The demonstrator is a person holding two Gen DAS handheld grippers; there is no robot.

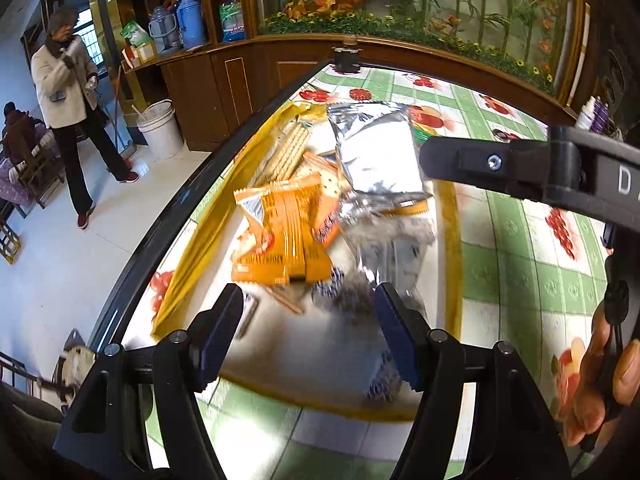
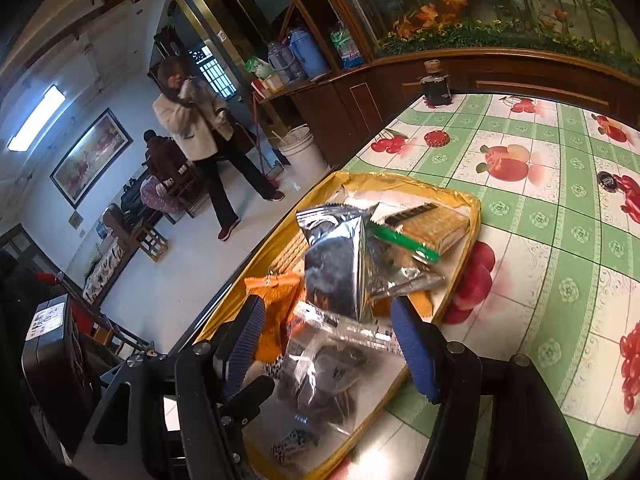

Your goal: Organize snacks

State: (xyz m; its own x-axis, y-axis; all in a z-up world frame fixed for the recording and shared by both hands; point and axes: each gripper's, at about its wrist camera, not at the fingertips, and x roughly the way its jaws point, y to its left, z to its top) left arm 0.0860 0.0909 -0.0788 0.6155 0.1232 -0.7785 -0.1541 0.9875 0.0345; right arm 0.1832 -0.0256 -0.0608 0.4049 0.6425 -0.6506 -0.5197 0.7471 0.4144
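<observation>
A gold-rimmed tray (image 1: 448, 240) (image 2: 468, 204) sits at the table's left edge, heaped with snacks. On it lie a silver foil bag (image 1: 376, 152) (image 2: 340, 272), orange packets (image 1: 288, 232) (image 2: 276, 292), cracker sleeves (image 1: 288, 152) (image 2: 436, 224), and a clear bag of dark snacks (image 2: 324, 384). My left gripper (image 1: 308, 324) is open and empty just above the tray's near end. My right gripper (image 2: 328, 340) is open and empty over the clear bag, and it also shows in the left wrist view (image 1: 520, 168) over the tray's right side.
The table has a green checked fruit-print cloth (image 2: 560, 240). A dark jar (image 2: 436, 84) stands at its far edge by a wooden cabinet. A person (image 2: 192, 128) stands on the floor to the left, near a white bucket (image 2: 300, 152).
</observation>
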